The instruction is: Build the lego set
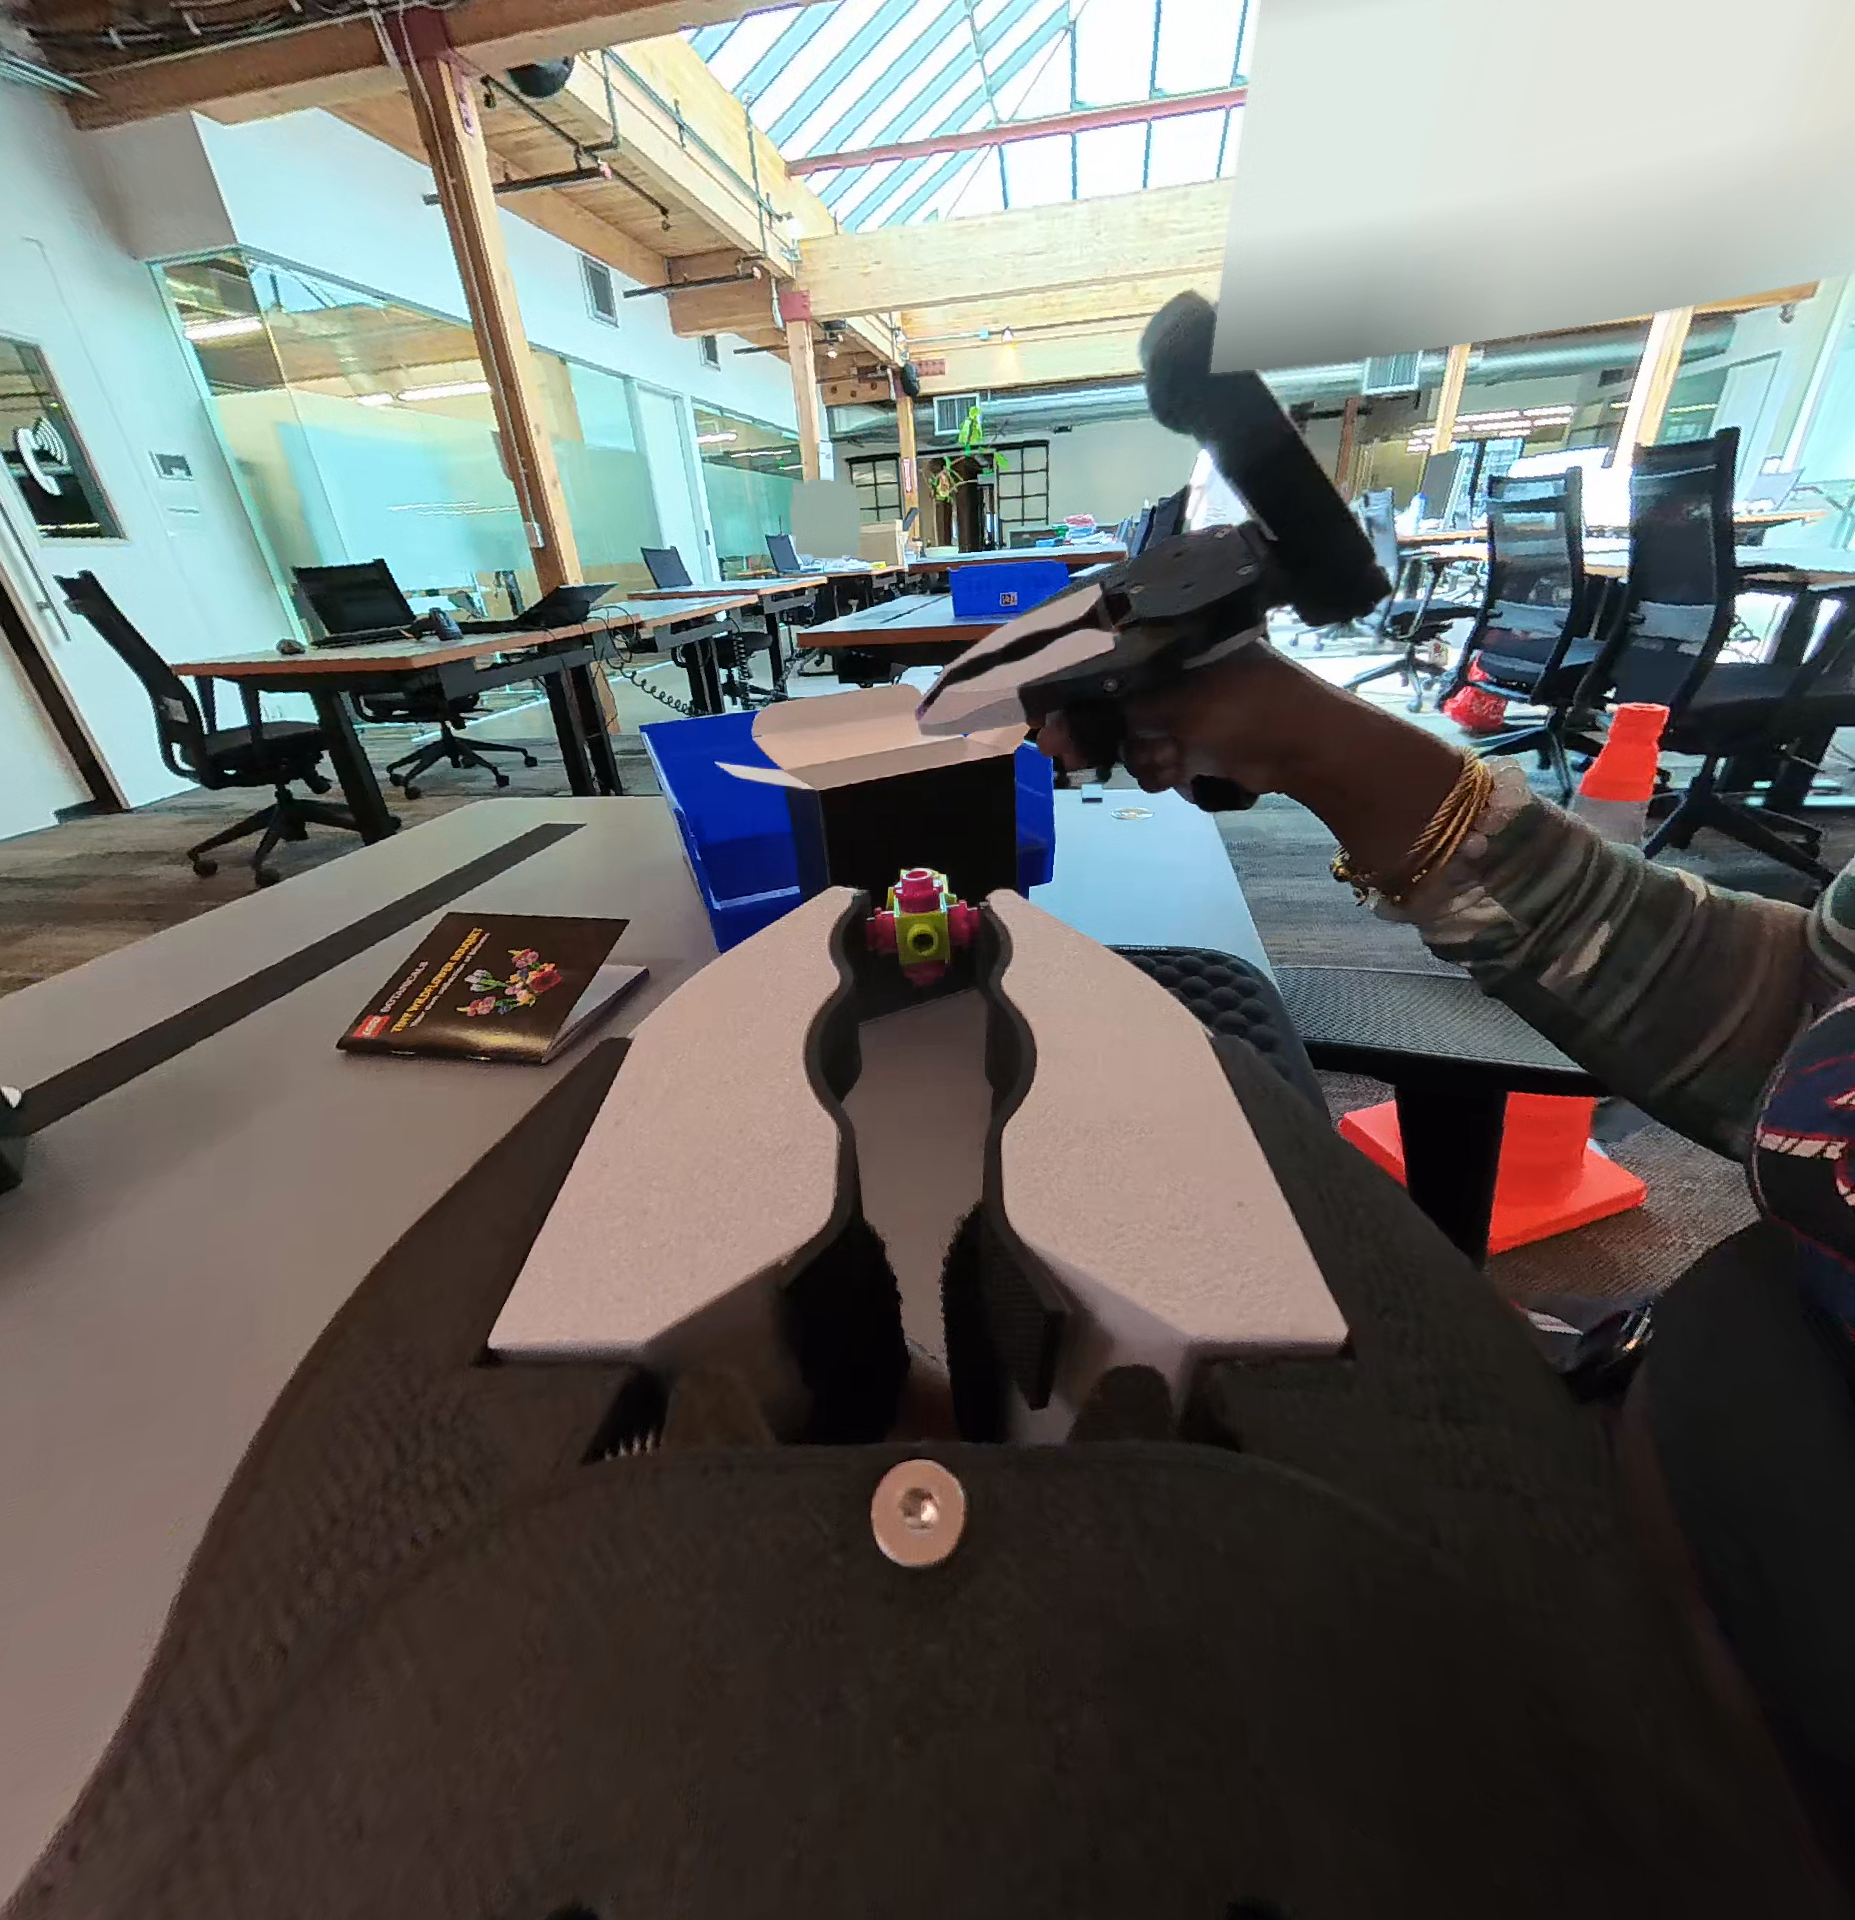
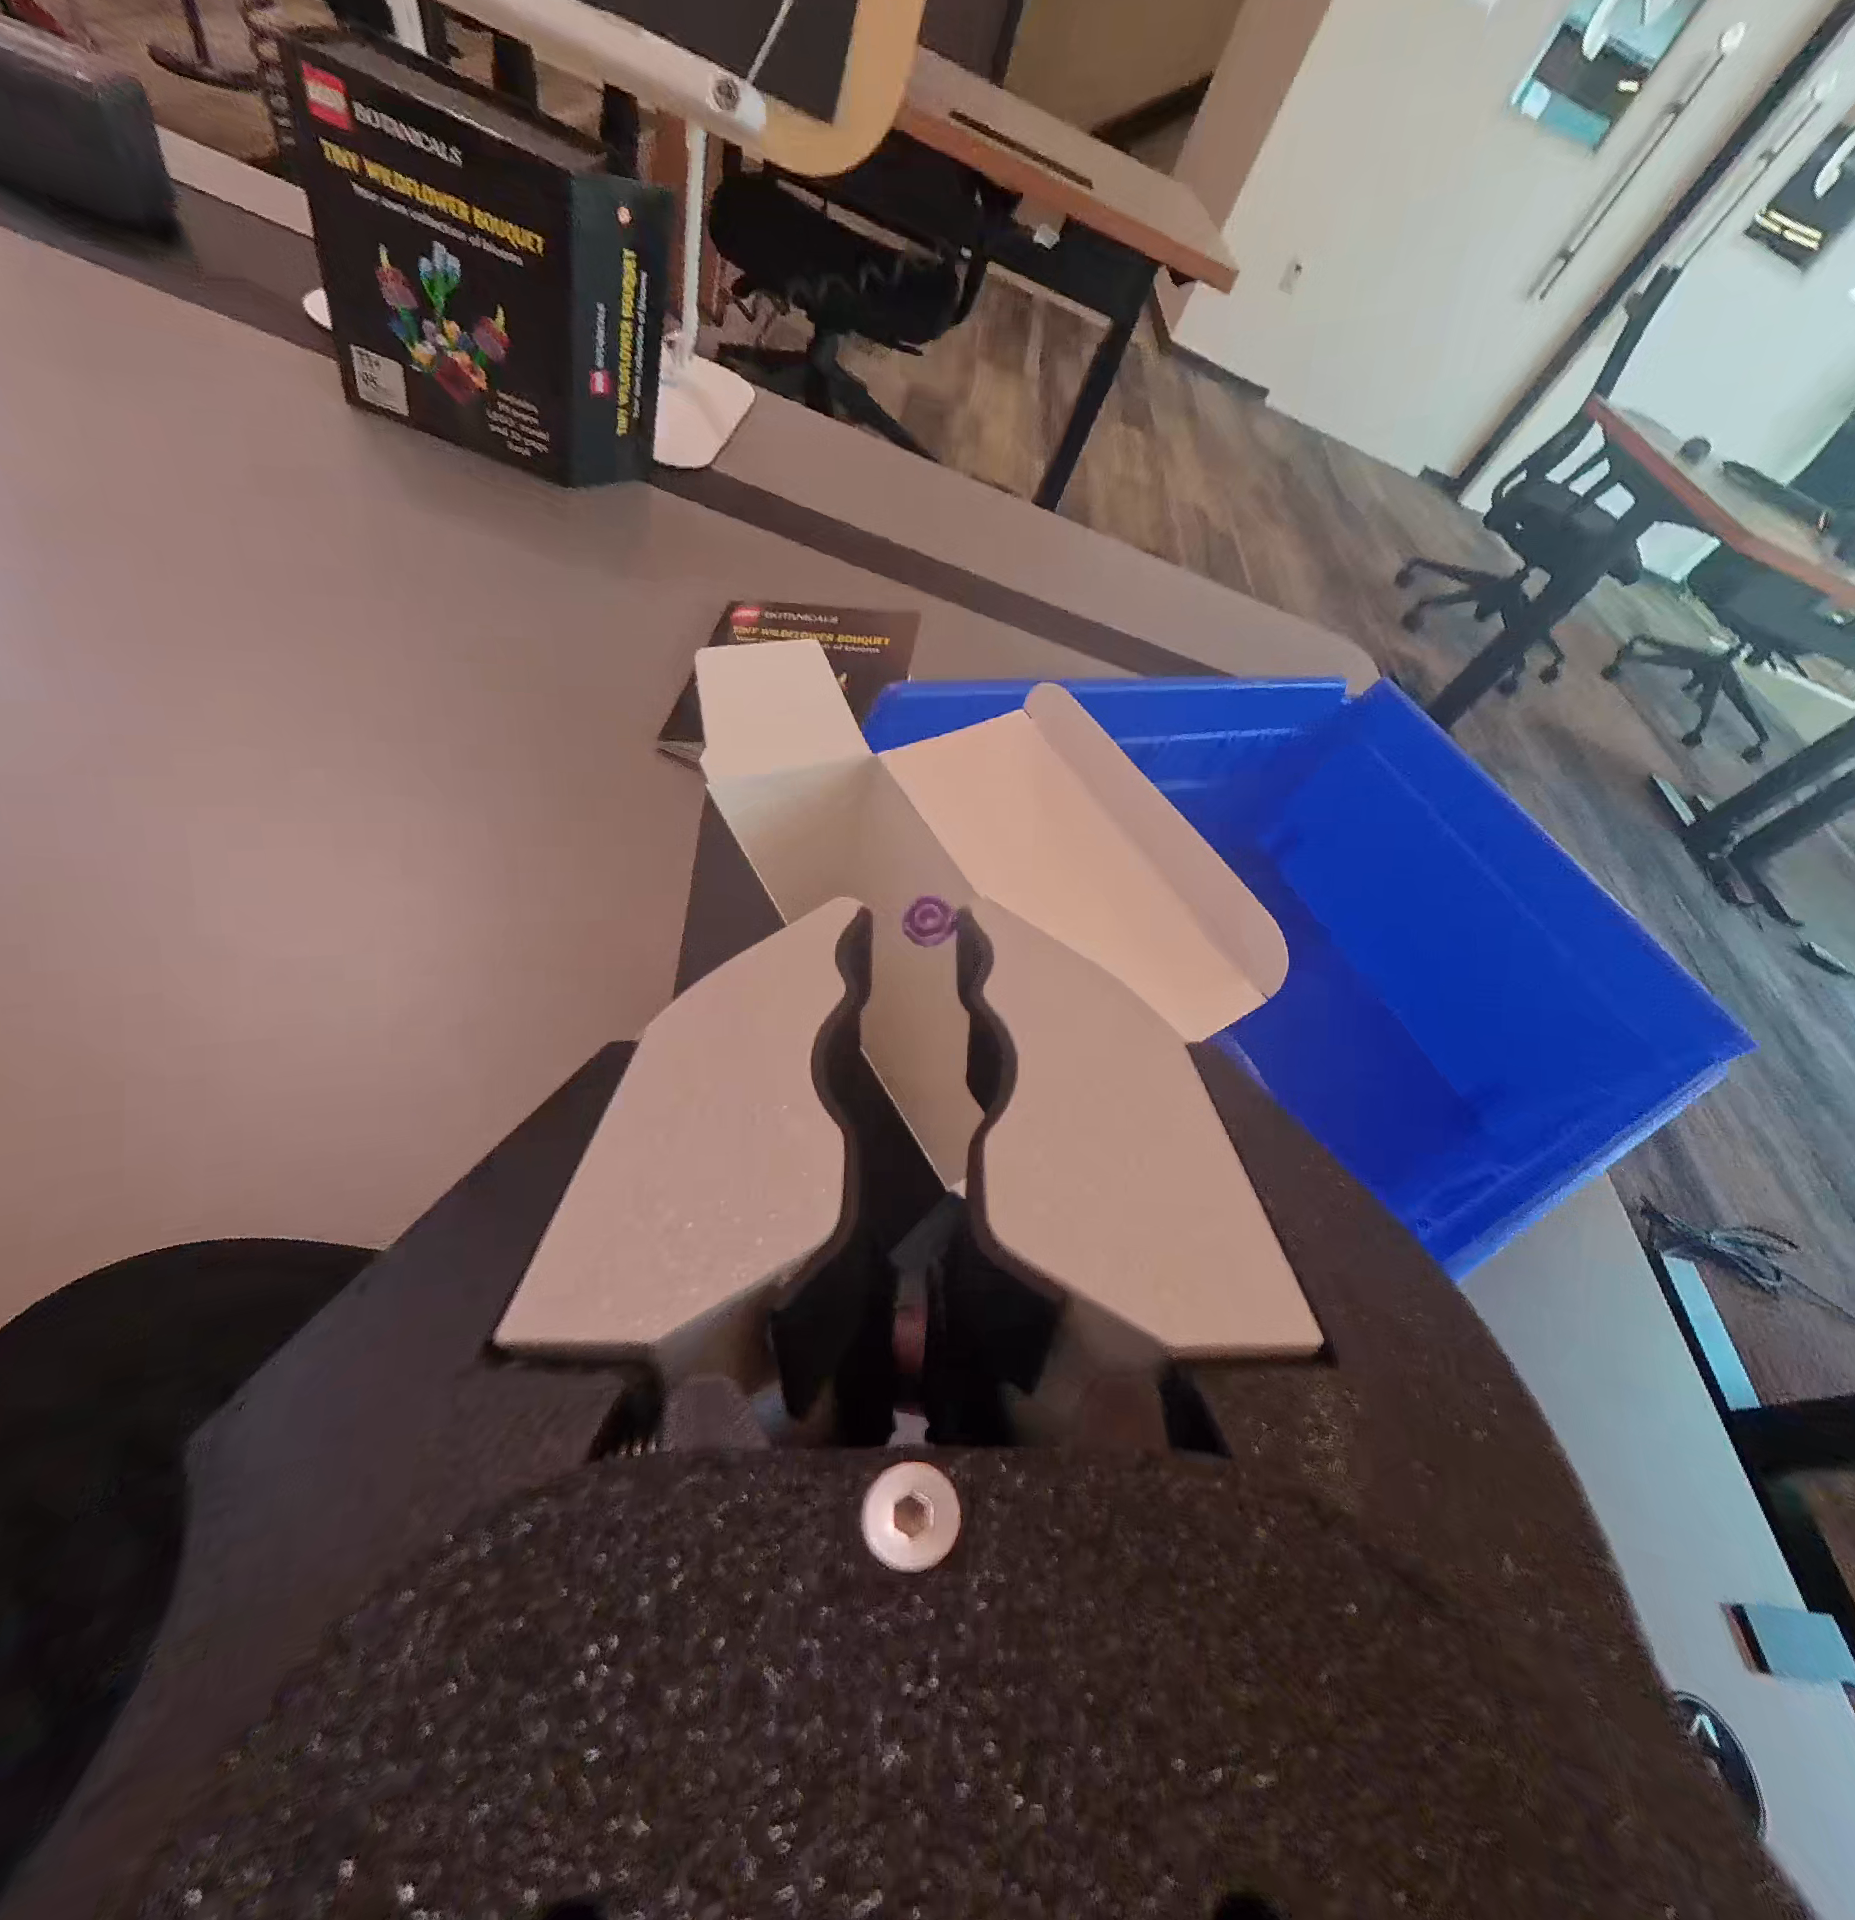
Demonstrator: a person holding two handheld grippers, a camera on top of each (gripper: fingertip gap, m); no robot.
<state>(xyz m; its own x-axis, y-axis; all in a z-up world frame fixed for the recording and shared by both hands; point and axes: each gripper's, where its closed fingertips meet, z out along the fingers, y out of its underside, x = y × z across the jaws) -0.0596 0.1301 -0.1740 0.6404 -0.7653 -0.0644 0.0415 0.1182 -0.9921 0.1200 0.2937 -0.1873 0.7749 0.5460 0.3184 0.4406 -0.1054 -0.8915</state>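
Left wrist view: left gripper pinching lime-and-magenta lego cluster at fingertips, held up before open black box. Right gripper nearly closed, tiny purple piece at its tips over box flap. Mid-assembly, seemingly; next: align purple piece with cluster, press on.

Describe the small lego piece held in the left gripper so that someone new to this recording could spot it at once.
Start at the blue bin on the grey table, with the open black box in front of it. Just before that box, the left gripper pinches a lego assembly at its fingertips. It is a lime-green cube with magenta studded pieces around it, the only brightly coloured thing there.
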